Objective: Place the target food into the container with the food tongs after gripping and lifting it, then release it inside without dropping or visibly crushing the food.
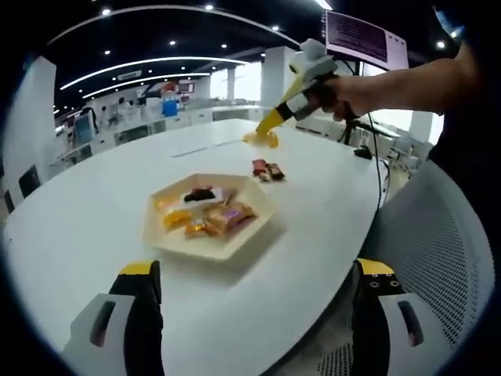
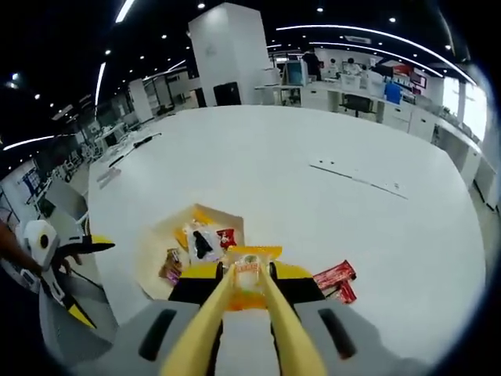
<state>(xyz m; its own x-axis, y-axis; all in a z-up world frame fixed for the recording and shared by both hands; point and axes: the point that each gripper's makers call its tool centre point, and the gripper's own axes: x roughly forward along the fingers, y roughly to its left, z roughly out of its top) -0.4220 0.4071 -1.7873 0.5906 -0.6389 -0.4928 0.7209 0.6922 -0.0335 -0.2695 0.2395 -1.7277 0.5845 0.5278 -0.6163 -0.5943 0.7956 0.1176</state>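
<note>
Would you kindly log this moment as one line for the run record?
right hand-held gripper: yellow tongs hold yellow snack packet | cream hexagonal tray: packets inside | left hand-held gripper: open, idle

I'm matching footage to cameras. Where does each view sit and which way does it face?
Left gripper view: rides the left hand-held gripper, looking across the white table at the tray; a person's arm shows.
Right gripper view: rides the right hand-held gripper, looking along yellow tongs pinching a snack packet.
Shared: tray, table, red packets.

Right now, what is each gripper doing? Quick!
Left gripper: open, holding nothing.
Right gripper: shut on the tongs, which pinch a yellow snack packet.
</note>
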